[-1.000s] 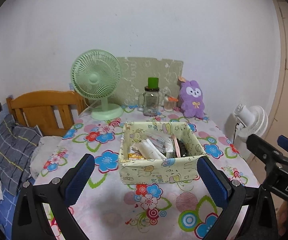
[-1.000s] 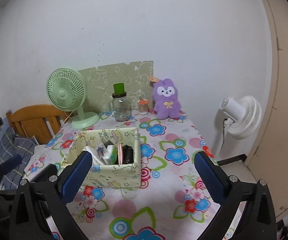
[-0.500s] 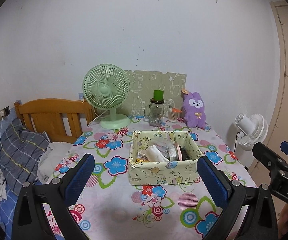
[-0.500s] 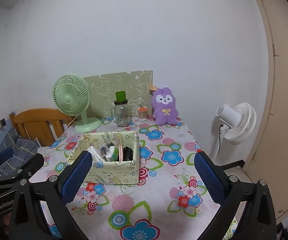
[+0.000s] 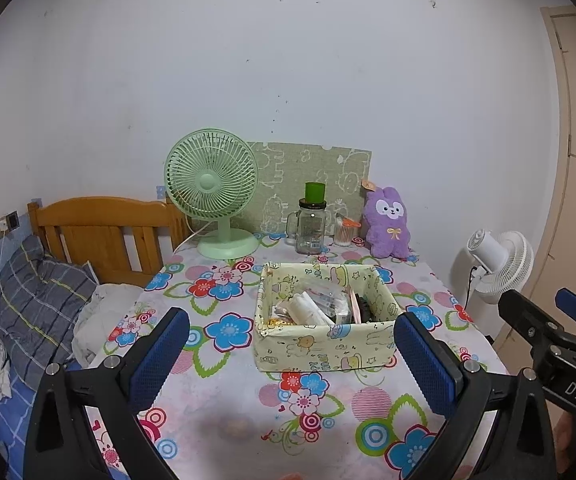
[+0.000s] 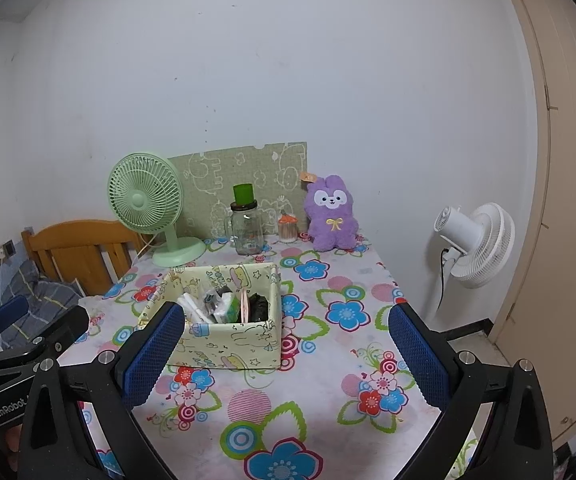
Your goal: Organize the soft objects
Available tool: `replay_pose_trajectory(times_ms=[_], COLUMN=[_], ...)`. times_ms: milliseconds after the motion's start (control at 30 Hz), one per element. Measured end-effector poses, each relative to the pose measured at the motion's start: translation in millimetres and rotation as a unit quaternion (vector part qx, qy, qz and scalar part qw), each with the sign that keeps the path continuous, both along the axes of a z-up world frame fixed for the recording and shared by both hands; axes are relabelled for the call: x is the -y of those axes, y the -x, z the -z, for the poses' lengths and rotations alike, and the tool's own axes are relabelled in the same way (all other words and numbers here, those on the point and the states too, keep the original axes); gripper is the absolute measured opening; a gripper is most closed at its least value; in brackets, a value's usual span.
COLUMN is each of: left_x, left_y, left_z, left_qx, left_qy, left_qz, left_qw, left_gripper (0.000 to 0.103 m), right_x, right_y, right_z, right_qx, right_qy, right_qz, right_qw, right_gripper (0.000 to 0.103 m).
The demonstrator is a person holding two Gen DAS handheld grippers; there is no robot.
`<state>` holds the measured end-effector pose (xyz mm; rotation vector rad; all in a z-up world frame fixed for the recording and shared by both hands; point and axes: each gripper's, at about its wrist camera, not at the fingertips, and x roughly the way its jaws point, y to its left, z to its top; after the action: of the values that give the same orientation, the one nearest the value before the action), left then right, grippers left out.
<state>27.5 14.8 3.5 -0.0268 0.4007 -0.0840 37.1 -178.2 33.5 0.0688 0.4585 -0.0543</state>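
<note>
A purple plush bunny [image 5: 388, 224] [image 6: 331, 214] sits upright at the table's back right, against the wall. A pale yellow cartoon-print fabric box [image 5: 324, 344] [image 6: 223, 344] stands mid-table, filled with packets and small items. My left gripper [image 5: 292, 354] hovers open over the table's near edge, in front of the box, with nothing between its fingers. My right gripper [image 6: 285, 354] is also open and empty, near the table's front; its left pad overlaps the box's front corner in view. Each gripper shows at the edge of the other's view.
A green desk fan [image 5: 212, 188], a glass jar with a green lid [image 5: 311, 224], a small cotton-swab pot [image 5: 344, 232] and a green patterned board [image 5: 312, 176] line the back. A white floor fan [image 6: 476, 244] stands right of the table; a wooden bed headboard [image 5: 99, 228] is on the left.
Both grippers have drawn back and up from the table, so the box and the back-row objects look smaller and farther. Both stay open and empty.
</note>
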Motion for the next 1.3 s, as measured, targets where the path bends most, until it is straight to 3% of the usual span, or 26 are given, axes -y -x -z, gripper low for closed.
replay_pose_trajectory(times_ms=[1300], left_x=[6.8], left_y=[-5.6], left_z=[4.1], left_qx=[0.001], left_qy=[-0.005], left_qz=[-0.009], left_qw=[0.9999], left_gripper=[0.103], right_x=[-3.9], right_y=[-7.7], right_z=[4.1], right_qx=[-0.001], right_qy=[0.004], right_qz=[0.002], right_qw=[1.0], right_gripper=[0.103])
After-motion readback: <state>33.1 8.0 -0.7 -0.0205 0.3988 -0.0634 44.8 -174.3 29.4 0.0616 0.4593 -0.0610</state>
